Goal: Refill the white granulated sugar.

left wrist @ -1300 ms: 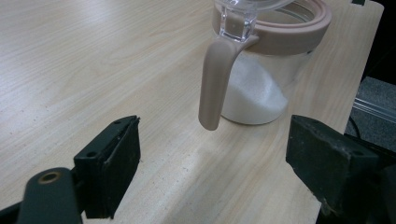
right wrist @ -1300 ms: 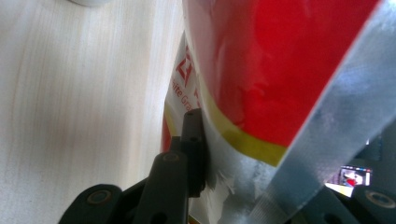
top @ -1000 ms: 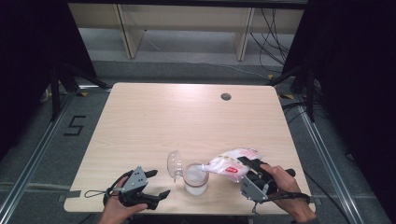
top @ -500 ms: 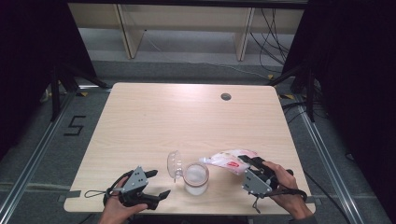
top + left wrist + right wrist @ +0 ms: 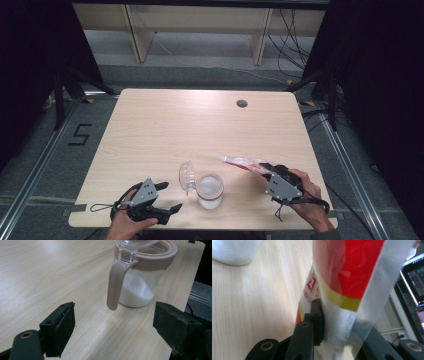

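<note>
Two parts of the jar [image 5: 209, 190] are cut off in the left gripper view: its open lid and its far rim. What shows there is the beige latch hanging down its side and white powder heaped inside. The packet [image 5: 246, 163] is hard to read in the right gripper view, where its red and silver film is blurred and the print is partly covered by a jaw. The jar stands near the worktop's [image 5: 165, 130] front edge, about midway along it. The left gripper [image 5: 162, 196] lies low by the front left corner, jaws wide apart and pointing at the jar. The right gripper [image 5: 267, 170], near the front right corner, has its jaws clamped on the packet, which slants toward the jar.
</note>
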Demonstrator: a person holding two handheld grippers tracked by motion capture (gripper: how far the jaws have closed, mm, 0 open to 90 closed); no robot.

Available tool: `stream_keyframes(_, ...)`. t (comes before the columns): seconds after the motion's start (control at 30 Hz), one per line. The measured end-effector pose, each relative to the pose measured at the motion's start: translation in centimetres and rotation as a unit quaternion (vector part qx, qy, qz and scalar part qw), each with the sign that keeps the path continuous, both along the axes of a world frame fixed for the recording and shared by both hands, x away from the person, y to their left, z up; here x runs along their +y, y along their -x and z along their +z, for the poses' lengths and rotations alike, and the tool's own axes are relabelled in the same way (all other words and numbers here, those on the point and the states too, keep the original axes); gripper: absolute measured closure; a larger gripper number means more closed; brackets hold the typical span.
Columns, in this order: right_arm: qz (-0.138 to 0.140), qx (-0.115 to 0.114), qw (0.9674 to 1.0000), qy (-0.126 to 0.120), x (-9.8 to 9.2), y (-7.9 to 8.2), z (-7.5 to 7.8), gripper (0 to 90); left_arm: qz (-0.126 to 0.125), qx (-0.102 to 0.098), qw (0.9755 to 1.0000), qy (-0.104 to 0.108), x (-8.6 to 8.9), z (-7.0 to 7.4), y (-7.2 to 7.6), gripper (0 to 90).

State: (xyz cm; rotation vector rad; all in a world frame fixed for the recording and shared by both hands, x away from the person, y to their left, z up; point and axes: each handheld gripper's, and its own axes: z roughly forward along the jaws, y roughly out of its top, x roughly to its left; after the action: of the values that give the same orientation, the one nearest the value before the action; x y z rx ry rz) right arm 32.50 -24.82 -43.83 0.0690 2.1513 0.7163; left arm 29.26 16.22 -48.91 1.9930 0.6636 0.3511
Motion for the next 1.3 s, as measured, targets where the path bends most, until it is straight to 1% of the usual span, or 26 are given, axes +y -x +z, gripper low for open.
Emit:
stream_keyframes(0.03, -0.003, 0.000, 1.0000, -0.005, -0.1, -0.1, -0.1, 77.6, 0.000, 0.000, 1.0000, 0.000, 0.0, 0.0, 0.0, 17.5)
stream_keyframes(0.07, -0.013, 0.011, 0.9997, -0.017, -0.3, -0.2, -0.2, 77.8, 0.005, 0.005, 1.0000, 0.003, -0.1, 0.0, 0.1, 17.5)
stream_keyframes(0.1, -0.013, 0.011, 0.9997, -0.017, -0.3, -0.2, -0.2, 77.8, 0.005, 0.005, 1.0000, 0.003, -0.1, 0.0, 0.1, 17.5)
stream_keyframes(0.13, -0.016, 0.016, 0.9993, -0.031, -0.7, -0.3, -0.4, 78.5, 0.001, 0.003, 1.0000, 0.002, 0.0, 0.0, 0.0, 17.5)
stream_keyframes(0.17, -0.010, 0.011, 0.9993, -0.036, -0.9, -0.5, -0.3, 78.7, 0.000, 0.001, 1.0000, 0.000, 0.0, 0.0, 0.0, 17.5)
stream_keyframes(0.2, -0.012, 0.014, 0.9990, -0.040, -1.0, -0.5, -0.2, 78.7, 0.004, 0.005, 1.0000, 0.004, -0.1, 0.0, 0.1, 17.5)
stream_keyframes(0.23, -0.012, 0.014, 0.9990, -0.040, -1.0, -0.5, -0.2, 78.7, 0.004, 0.005, 1.0000, 0.004, -0.1, 0.0, 0.1, 17.5)
stream_keyframes(0.27, -0.019, 0.018, 0.9982, -0.054, -1.3, -0.6, -0.2, 79.0, 0.001, 0.003, 1.0000, 0.001, 0.0, 0.0, 0.0, 17.5)
stream_keyframes(0.3, -0.019, 0.018, 0.9982, -0.054, -1.3, -0.6, -0.2, 79.0, 0.001, 0.003, 1.0000, 0.001, 0.0, 0.0, 0.0, 17.5)
stream_keyframes(0.33, -0.022, 0.029, 0.9970, -0.068, -1.6, -0.6, -0.4, 79.3, 0.006, 0.007, 0.9999, 0.005, -0.1, 0.0, 0.1, 17.5)
stream_keyframes(0.43, -0.026, 0.032, 0.9966, -0.072, -1.8, -0.8, -0.4, 79.3, 0.008, 0.009, 0.9999, 0.006, -0.1, 0.0, 0.1, 17.5)
stream_keyframes(0.47, -0.040, 0.040, 0.9947, -0.086, -2.0, -0.8, -0.5, 79.4, 0.011, 0.012, 0.9998, 0.008, -0.1, -0.1, 0.2, 17.5)
stream_keyframes(0.5, -0.036, 0.037, 0.9951, -0.085, -2.1, -0.9, -0.5, 79.4, 0.011, 0.013, 0.9998, 0.008, -0.1, 0.0, 0.2, 17.5)
stream_keyframes(0.57, -0.040, 0.041, 0.9941, -0.092, -2.2, -1.0, -0.5, 79.4, 0.011, 0.013, 0.9998, 0.009, -0.1, -0.1, 0.2, 17.5)
stream_keyframes(0.6, -0.050, 0.049, 0.9918, -0.107, -2.4, -1.1, -0.5, 79.5, 0.011, 0.013, 0.9998, 0.009, -0.1, -0.1, 0.2, 17.5)
stream_keyframes(0.63, -0.053, 0.054, 0.9907, -0.114, -2.5, -1.2, -0.5, 79.5, 0.005, 0.006, 1.0000, 0.004, 0.0, 0.0, 0.1, 17.5)
stream_keyframes(0.67, -0.058, 0.056, 0.9893, -0.122, -2.6, -1.1, -0.6, 79.5, 0.008, 0.010, 0.9999, 0.009, 0.0, 0.0, 0.1, 17.5)
stream_keyframes(0.73, -0.057, 0.057, 0.9887, -0.126, -2.8, -1.2, -0.6, 79.6, 0.011, 0.013, 0.9997, 0.015, -0.1, -0.1, 0.1, 17.5)
stream_keyframes(0.83, -0.058, 0.056, 0.9881, -0.130, -3.0, -1.2, -0.7, 79.6, 0.009, 0.011, 0.9999, 0.009, 0.0, 0.0, 0.2, 17.5)
stream_keyframes(1.0, -0.062, 0.057, 0.9863, -0.141, -3.2, -1.2, -0.8, 79.6, 0.009, 0.010, 0.9999, 0.009, 0.0, 0.0, 0.2, 17.5)
stream_keyframes(1.07, -0.071, 0.063, 0.9839, -0.151, -3.4, -1.2, -0.9, 79.6, 0.011, 0.011, 0.9998, 0.015, -0.1, -0.1, 0.2, 17.5)
stream_keyframes(1.1, -0.070, 0.063, 0.9838, -0.152, -3.5, -1.3, -0.9, 79.6, 0.011, 0.011, 0.9998, 0.015, -0.1, -0.1, 0.2, 17.5)
stream_keyframes(1.13, -0.073, 0.065, 0.9827, -0.157, -3.7, -1.3, -0.9, 79.6, 0.009, 0.010, 0.9999, 0.008, 0.0, 0.0, 0.2, 17.5)
stream_keyframes(1.23, -0.075, 0.064, 0.9813, -0.165, -4.0, -1.4, -0.9, 79.6, 0.012, 0.012, 0.9998, 0.014, -0.1, 0.0, 0.2, 17.5)
stream_keyframes(1.27, -0.085, 0.073, 0.9774, -0.179, -4.4, -1.4, -1.0, 79.6, 0.010, 0.011, 0.9998, 0.010, 0.0, 0.0, 0.2, 17.5)
stream_keyframes(1.3, -0.085, 0.073, 0.9774, -0.179, -4.4, -1.4, -1.0, 79.6, 0.010, 0.011, 0.9998, 0.010, 0.0, 0.0, 0.2, 17.5)
